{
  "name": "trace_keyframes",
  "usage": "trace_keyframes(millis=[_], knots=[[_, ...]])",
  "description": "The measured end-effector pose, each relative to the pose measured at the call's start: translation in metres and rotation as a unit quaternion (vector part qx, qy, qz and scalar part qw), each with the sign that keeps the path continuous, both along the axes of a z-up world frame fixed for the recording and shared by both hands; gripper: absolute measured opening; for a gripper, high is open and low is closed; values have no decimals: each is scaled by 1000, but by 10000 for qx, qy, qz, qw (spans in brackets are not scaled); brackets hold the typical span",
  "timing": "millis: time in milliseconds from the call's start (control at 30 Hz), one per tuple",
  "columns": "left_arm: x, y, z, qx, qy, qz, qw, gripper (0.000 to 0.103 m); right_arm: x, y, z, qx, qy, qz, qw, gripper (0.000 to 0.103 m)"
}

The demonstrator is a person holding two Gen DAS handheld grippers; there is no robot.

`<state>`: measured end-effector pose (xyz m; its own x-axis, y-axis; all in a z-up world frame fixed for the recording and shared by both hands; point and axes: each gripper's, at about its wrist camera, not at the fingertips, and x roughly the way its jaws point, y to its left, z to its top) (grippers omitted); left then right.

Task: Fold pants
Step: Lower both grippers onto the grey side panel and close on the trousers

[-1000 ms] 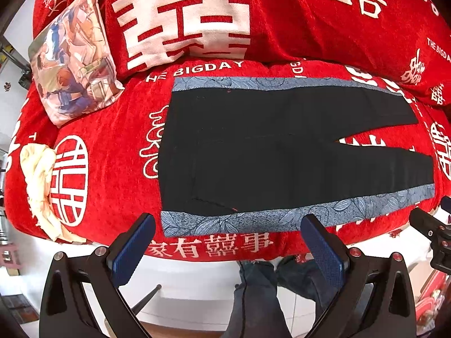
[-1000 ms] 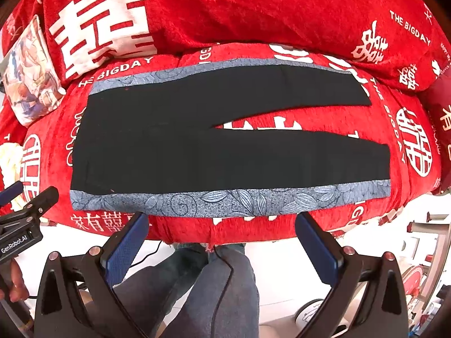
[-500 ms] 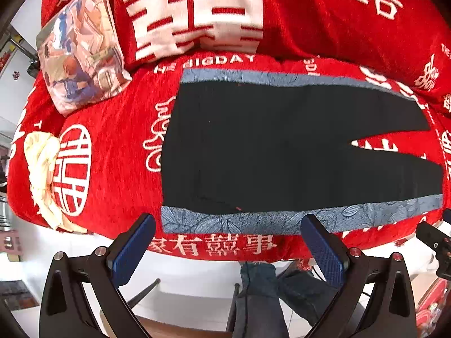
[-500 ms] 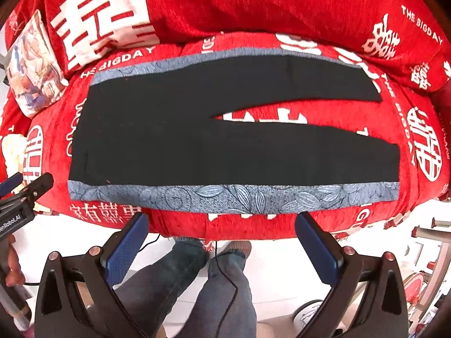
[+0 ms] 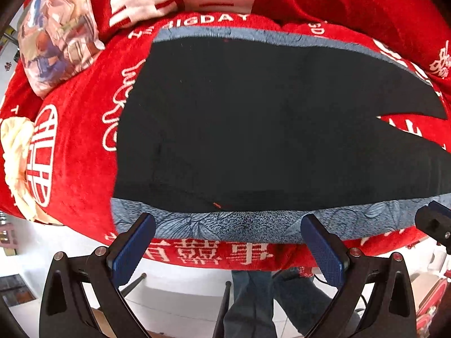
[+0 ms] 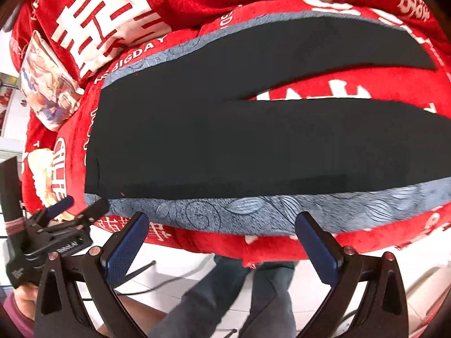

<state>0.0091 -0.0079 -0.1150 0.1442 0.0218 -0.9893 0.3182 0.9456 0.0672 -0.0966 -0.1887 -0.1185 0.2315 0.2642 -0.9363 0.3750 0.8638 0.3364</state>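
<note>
Black pants (image 5: 253, 129) with blue-grey floral side stripes lie flat on a red sofa seat, waist to the left, legs spread to the right; they also show in the right wrist view (image 6: 225, 135). My left gripper (image 5: 228, 233) is open, its fingertips just over the near floral stripe (image 5: 225, 222) by the waist. My right gripper (image 6: 222, 231) is open, just above the near stripe (image 6: 253, 208) further along the leg. The left gripper also shows in the right wrist view (image 6: 79, 205), at the waist corner. Neither holds anything.
The red sofa cover (image 5: 70, 146) bears white characters. A printed cushion (image 5: 56, 33) lies at the back left, a cream cloth (image 5: 14, 152) at the left edge. The person's jeans legs (image 6: 225, 295) stand below the sofa's front edge on white floor.
Both grippers have moved forward and down toward the near edge of the pants; the pants now fill much more of each view. The pants have not moved.
</note>
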Motion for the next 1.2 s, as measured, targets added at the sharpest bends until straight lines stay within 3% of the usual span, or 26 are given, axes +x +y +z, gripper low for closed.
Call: trace_keyframes(millis=[233,767,900,967,1033,1067,1133,1200], knots=[[4,5,-15,100,-10,177,9998,103,10,-5,-26,301,-54,-83,9995,103],[10,8,-24,54,-4,248,9997,103,5,-18,-36,867,-264,-295,9954,103],[11,14,-28,-37,75,306,9995,103,0,-22,-38,998,-345,-416,9935,97],[11,20,-28,-209,114,365,9990,103,-3,-24,-43,1275,-354,-500,9899,90],[10,38,-24,-715,195,545,9958,103,-6,-24,-48,1580,-390,-559,9851,79],[9,48,-22,-976,221,648,9929,103,-7,-23,-50,1780,-429,-569,9814,79],[2,74,-24,-1495,335,884,9842,103,-13,-19,-58,2581,-591,-569,9626,77],[-3,91,-29,-1709,402,1008,9793,103,-19,-11,-68,2931,-548,-530,9530,77]])
